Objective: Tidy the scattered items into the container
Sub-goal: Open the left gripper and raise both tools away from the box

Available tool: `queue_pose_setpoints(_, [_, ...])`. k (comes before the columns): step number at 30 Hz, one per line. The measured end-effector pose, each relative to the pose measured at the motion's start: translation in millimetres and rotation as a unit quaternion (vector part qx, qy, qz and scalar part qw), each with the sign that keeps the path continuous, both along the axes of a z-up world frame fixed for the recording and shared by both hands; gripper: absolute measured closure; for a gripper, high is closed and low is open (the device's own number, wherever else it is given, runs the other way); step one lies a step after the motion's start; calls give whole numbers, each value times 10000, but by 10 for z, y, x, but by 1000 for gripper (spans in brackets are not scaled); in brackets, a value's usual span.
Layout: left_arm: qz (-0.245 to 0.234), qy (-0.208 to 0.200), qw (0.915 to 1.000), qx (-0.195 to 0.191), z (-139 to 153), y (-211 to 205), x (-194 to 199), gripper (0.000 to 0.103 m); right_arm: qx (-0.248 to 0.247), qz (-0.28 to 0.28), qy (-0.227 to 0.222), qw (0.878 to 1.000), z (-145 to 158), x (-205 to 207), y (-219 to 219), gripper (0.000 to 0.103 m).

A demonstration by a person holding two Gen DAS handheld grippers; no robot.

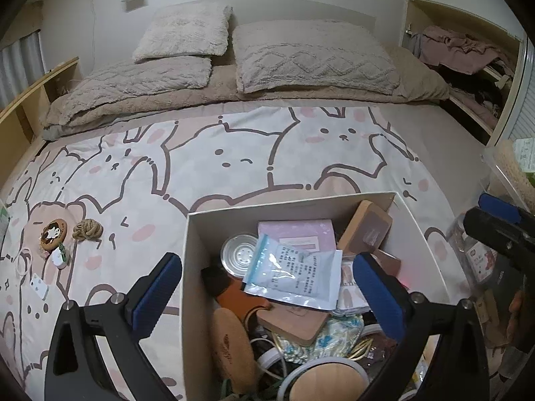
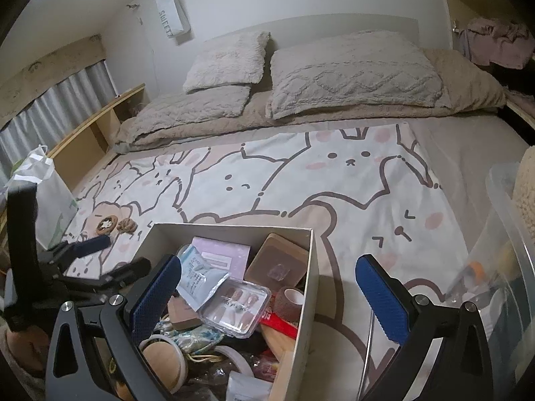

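Note:
A white cardboard box point(image 1: 190, 254) point(image 2: 311, 267) full of small items sits on the bed. My left gripper point(image 1: 267, 290) is open and empty, hovering over the box. My right gripper point(image 2: 271, 294) is open and empty, straddling the box's right wall. Loose items lie on the cartoon bedspread at the left: a round wooden coaster point(image 1: 54, 230) point(image 2: 106, 224), a rope knot point(image 1: 87, 229) point(image 2: 127, 224), a small white and green object point(image 1: 60, 256), a white ring point(image 1: 24, 264) and a white card-like item point(image 1: 40, 285).
Pillows point(image 1: 311, 56) and a folded beige blanket lie at the head of the bed. A clear plastic bin point(image 2: 508, 234) stands at the right edge. A white paper bag point(image 2: 46, 193) stands at the left. An open closet point(image 1: 468, 63) is at the right.

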State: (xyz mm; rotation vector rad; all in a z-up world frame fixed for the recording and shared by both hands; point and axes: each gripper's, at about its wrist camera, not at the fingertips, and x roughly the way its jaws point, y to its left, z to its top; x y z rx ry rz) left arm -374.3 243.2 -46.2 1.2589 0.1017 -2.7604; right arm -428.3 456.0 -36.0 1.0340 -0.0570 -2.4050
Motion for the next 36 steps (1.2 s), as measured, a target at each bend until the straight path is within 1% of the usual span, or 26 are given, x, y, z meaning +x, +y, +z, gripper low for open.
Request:
queue_pose_setpoints(8, [64, 92, 9999, 1, 77, -204, 55, 0, 11, -147, -19, 9999, -30, -44, 82, 0])
queue_pose_setpoints(13, [84, 150, 9999, 1, 126, -337, 100, 0, 93, -214, -110, 9997, -104, -86, 111, 0])
queue_pose_setpoints(18, [92, 212, 9997, 23, 146, -470, 166, 0, 221, -249, -98, 9994, -138, -92, 101, 0])
queue_pose_setpoints(22, [82, 276, 9996, -5, 174, -582, 225, 0, 317, -182, -26, 9993, -119, -57, 42, 0])
queue_pose_setpoints(29, [71, 324, 9994, 133, 171, -844, 301, 0, 466, -50, 89, 9989, -65, 32, -83, 0])
queue_pose_setpoints(36, [63, 371, 9993, 46, 200, -1124, 381, 0, 312, 16, 123, 9994, 61, 132, -250, 0])
